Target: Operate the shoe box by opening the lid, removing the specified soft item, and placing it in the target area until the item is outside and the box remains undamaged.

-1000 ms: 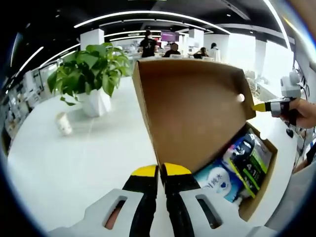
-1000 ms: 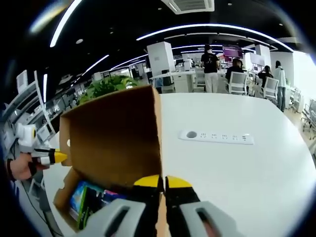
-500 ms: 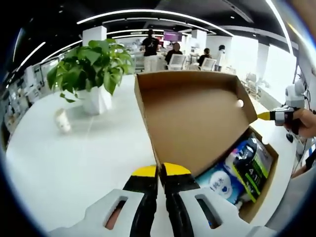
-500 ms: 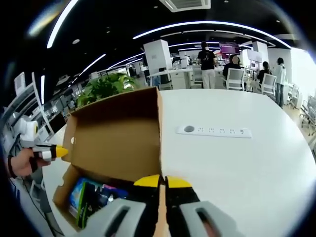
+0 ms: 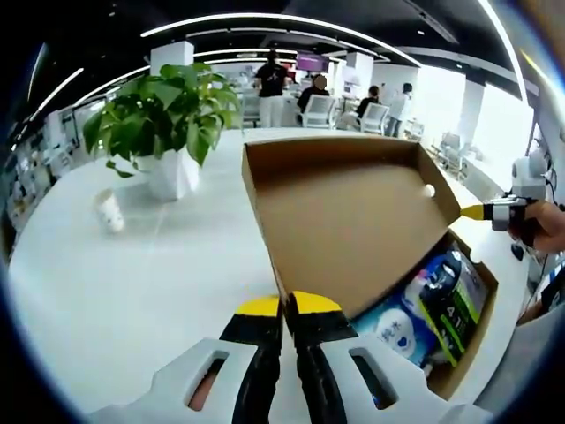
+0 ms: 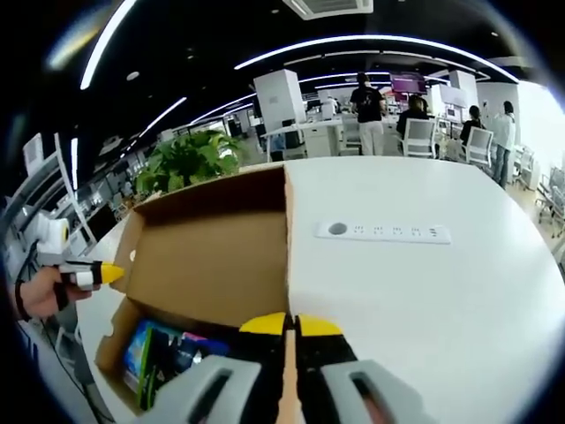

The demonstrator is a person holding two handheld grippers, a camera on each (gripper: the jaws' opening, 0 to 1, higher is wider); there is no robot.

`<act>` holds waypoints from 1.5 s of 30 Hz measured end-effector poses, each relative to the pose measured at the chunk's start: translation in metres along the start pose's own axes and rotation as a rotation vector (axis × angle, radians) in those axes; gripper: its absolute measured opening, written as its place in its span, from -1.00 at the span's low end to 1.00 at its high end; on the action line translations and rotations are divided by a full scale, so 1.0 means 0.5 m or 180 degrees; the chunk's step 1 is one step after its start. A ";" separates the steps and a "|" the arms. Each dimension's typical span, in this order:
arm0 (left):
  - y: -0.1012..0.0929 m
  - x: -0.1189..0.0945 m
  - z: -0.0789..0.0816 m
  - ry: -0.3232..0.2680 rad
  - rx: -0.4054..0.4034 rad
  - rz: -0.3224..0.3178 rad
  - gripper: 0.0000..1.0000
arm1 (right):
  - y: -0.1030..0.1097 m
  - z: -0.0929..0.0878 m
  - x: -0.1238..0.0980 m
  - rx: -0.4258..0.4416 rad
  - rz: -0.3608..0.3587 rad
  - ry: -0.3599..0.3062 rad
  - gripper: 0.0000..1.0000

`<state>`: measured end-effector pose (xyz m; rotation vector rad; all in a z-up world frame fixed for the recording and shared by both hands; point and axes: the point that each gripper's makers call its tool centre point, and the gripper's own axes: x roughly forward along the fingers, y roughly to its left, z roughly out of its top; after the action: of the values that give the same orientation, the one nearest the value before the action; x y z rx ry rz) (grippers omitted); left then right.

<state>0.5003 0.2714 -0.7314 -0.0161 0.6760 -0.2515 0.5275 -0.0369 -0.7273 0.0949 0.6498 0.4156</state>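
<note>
Two yellow-tipped grippers pinch the raised lid of a brown cardboard shoe box that sits at the near edge of a white table.

In the left gripper view, going from the left: a small paper cup stands well out on the table, with a potted plant in a white pot beyond it toward the far edge. The left gripper rises at bottom centre, its two jaws pressed together on the lid's near corner edge. The lid tilts back, its plain inner face showing a small round hole near its far side. At the right of it the box lies open, holding a white and blue soft pack nearest the lid's hinge, and beside it a dark packet with green print. The right gripper shows at the right edge, held in a hand, its yellow tip touching the lid's other side edge.

In the right gripper view, the left gripper sits at the far left, its tip against the lid. The box below shows coloured packets. The right gripper at bottom centre is closed on the lid's edge. At the right of it, a white power strip lies flat on the table, well apart from the box. People and chairs stand far behind.
</note>
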 end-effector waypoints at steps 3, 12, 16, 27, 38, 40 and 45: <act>-0.001 0.000 0.000 0.0004 -0.0019 -0.0005 -0.98 | -0.002 -0.007 -0.002 -0.0045 -0.0026 0.0044 -0.99; 0.001 0.007 -0.001 0.0024 -0.0060 0.0007 -0.98 | -0.021 -0.013 -0.006 0.0004 -0.0054 0.0050 -0.90; 0.001 0.008 -0.002 0.0026 -0.0095 0.0001 -0.98 | -0.027 -0.013 -0.010 0.0038 -0.0066 0.0027 -0.90; 0.003 0.013 -0.002 0.0049 -0.0143 0.0017 -0.97 | -0.017 -0.042 -0.018 0.0055 -0.0033 0.0056 -0.90; 0.004 0.016 -0.004 0.0129 -0.0118 0.0007 -0.97 | -0.005 -0.058 -0.038 0.0087 -0.0008 0.0035 -0.90; 0.006 0.021 -0.002 0.0174 -0.0107 -0.0009 -0.97 | -0.006 -0.064 -0.044 0.0109 -0.0021 0.0047 -0.90; 0.006 0.024 -0.004 0.0264 -0.0106 -0.0029 -0.96 | -0.003 -0.071 -0.057 0.0098 -0.0027 0.0057 -0.90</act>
<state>0.5089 0.2715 -0.7406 -0.0409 0.7627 -0.2508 0.4862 -0.0512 -0.7397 0.1176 0.6740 0.3988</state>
